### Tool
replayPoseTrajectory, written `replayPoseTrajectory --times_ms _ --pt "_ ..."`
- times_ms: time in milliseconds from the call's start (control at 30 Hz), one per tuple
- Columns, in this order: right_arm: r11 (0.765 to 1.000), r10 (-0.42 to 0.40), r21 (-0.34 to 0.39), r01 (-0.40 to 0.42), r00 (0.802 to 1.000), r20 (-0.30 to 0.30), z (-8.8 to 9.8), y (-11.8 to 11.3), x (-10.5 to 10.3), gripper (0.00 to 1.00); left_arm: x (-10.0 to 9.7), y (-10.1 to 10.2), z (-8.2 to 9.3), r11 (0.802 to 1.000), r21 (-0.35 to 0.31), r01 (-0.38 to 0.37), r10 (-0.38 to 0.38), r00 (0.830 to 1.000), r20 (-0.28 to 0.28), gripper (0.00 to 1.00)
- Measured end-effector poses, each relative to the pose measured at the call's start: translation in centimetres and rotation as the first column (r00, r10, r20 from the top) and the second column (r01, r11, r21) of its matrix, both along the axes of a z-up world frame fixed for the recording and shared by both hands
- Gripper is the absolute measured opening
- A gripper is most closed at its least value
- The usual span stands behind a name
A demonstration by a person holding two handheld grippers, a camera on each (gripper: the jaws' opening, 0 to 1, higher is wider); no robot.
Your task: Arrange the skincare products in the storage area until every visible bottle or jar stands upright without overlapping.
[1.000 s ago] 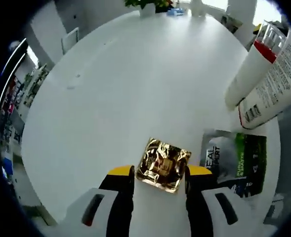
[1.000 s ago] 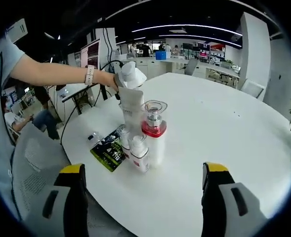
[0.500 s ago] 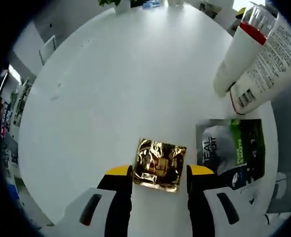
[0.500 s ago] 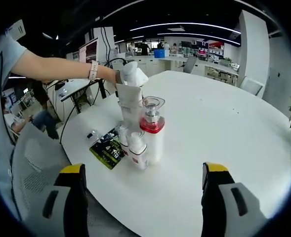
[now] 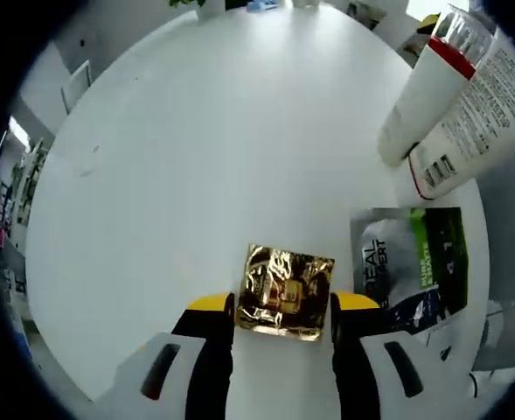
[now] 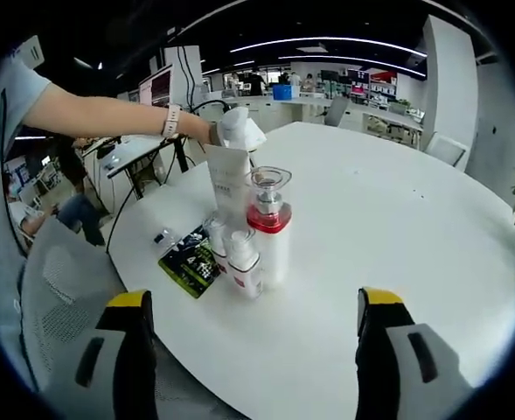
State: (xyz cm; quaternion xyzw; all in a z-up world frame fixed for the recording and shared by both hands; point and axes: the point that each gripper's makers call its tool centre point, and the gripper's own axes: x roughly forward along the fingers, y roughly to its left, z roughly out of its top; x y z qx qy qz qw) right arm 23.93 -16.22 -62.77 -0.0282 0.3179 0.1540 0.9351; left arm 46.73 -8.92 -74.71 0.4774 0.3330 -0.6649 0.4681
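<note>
A round white table (image 6: 397, 219) stands in an open office with ceiling lights (image 6: 327, 61).

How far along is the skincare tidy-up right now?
Partly done. In the right gripper view, the red-collared pump bottle and the small bottle stand upright in a cluster on the white table. In hand: the left gripper is closed on a gold foil packet. Left: the dark sachet lies flat beside the bottles, and the right gripper is open.
</note>
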Motion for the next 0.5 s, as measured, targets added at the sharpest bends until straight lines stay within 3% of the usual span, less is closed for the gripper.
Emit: replayPoseTrajectory --times_ms 500 --pt "1.0 0.01 -0.004 -0.01 1.0 0.004 0.02 -0.33 0.37 0.97 0.63 -0.08 -0.18 0.999 0.003 -0.04 0.04 0.999 0.003 0.37"
